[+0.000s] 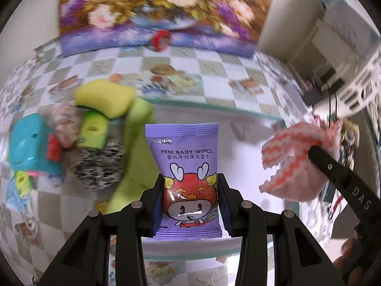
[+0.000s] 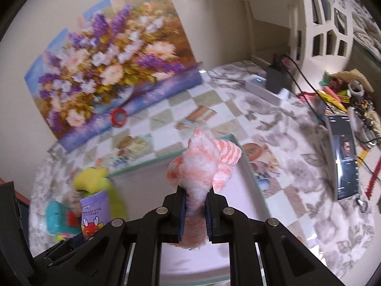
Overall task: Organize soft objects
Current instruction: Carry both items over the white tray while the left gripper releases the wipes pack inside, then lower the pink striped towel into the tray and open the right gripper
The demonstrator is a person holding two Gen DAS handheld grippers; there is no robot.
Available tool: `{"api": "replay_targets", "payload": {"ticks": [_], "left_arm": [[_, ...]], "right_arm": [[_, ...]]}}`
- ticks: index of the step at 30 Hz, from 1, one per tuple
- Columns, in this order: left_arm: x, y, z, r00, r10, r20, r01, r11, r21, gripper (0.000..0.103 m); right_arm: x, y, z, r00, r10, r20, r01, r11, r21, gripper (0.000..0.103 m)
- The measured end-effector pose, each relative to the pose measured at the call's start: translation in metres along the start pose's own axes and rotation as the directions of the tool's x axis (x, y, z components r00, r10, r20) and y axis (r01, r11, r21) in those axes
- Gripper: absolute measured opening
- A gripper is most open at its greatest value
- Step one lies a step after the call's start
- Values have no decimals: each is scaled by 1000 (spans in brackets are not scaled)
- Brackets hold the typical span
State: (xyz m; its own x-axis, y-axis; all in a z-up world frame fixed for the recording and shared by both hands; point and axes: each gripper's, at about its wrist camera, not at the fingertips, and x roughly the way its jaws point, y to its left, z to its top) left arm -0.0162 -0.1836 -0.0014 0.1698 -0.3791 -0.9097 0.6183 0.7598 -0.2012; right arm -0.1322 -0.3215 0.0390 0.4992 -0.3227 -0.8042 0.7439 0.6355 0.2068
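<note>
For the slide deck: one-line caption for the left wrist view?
Left gripper clamps a purple baby-wipes pack above the white tray; right gripper holds a pink cloth.

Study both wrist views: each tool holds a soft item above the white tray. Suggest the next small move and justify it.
Probably lower both tools toward the white tray before releasing. The left tool is clamped on the purple wipes pack, the right tool on the pink cloth; both items appear to hang over the tray's bare floor, so nothing seems to block them.
</note>
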Motion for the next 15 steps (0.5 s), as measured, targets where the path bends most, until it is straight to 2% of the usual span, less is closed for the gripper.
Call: {"api": "replay_targets", "payload": {"ticks": [6, 9, 13, 15], "left_arm": [[33, -25, -3, 999, -6, -34, 9, 996, 89, 42], [46, -29, -4, 997, -41, -61, 46, 995, 93, 43], [50, -33, -6, 995, -55, -84, 64, 993, 102, 56], [50, -33, -6, 995, -56, -82, 65, 992, 105, 56]], "right_arm": [[27, -17, -5, 995, -59, -75, 60, 998, 9, 18], [40, -21, -10, 990, -90, -105, 90, 996, -1, 18], [51, -24, -15, 984, -107, -141, 108, 994, -3, 18], [54, -23, -17, 981, -117, -158, 117, 993, -9, 24]]}}
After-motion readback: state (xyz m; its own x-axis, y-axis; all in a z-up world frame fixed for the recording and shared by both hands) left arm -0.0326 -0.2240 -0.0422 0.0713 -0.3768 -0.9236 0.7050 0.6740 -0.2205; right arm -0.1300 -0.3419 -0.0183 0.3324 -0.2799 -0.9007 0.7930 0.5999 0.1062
